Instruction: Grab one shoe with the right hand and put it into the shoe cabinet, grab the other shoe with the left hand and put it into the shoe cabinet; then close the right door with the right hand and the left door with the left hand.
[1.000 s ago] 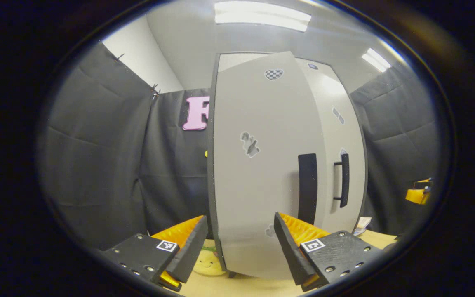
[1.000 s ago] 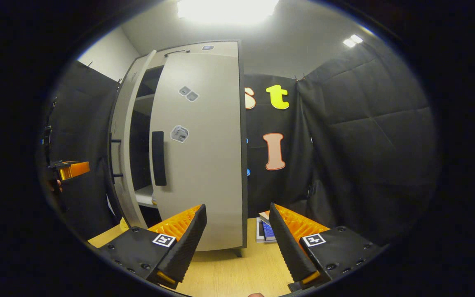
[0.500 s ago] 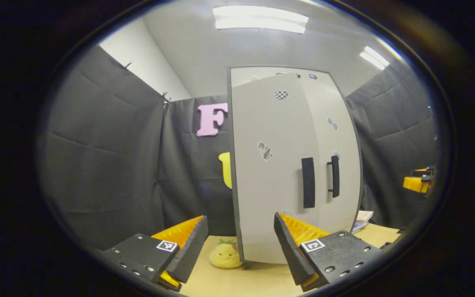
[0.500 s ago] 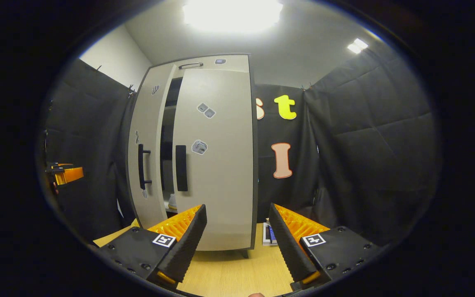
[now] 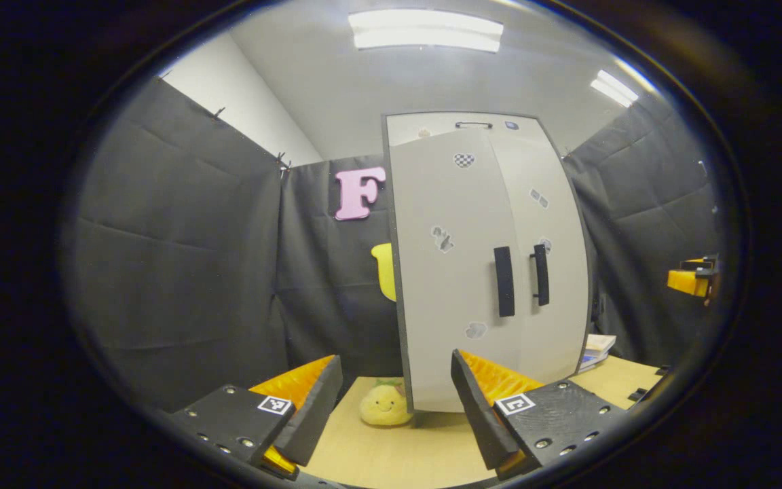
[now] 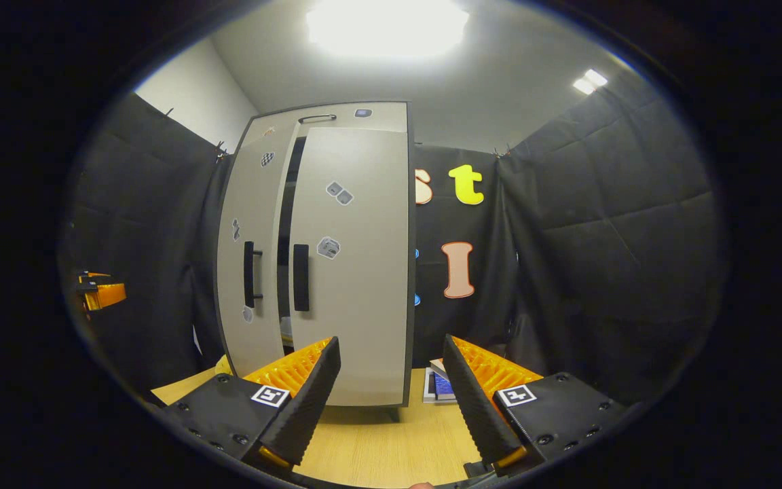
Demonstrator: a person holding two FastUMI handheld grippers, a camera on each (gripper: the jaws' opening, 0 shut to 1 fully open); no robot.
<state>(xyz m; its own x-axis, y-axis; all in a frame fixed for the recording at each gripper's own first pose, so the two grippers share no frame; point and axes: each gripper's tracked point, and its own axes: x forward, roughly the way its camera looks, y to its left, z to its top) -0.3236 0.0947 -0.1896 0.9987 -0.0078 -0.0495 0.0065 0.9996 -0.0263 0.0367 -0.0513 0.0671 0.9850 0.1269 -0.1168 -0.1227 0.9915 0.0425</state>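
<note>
Both my grippers, left (image 5: 391, 401) and right (image 6: 391, 401), hang empty with fingers apart, well clear of the shoe cabinet (image 6: 316, 258). Its doors stand nearly shut, a dark gap between; the shoes are presumably inside.

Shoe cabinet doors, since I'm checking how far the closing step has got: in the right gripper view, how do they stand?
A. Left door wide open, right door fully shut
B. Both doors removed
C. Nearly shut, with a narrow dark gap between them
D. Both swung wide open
C: in the right gripper view the left door and the right door of the shoe cabinet face forward with a thin dark slit between them.
</note>
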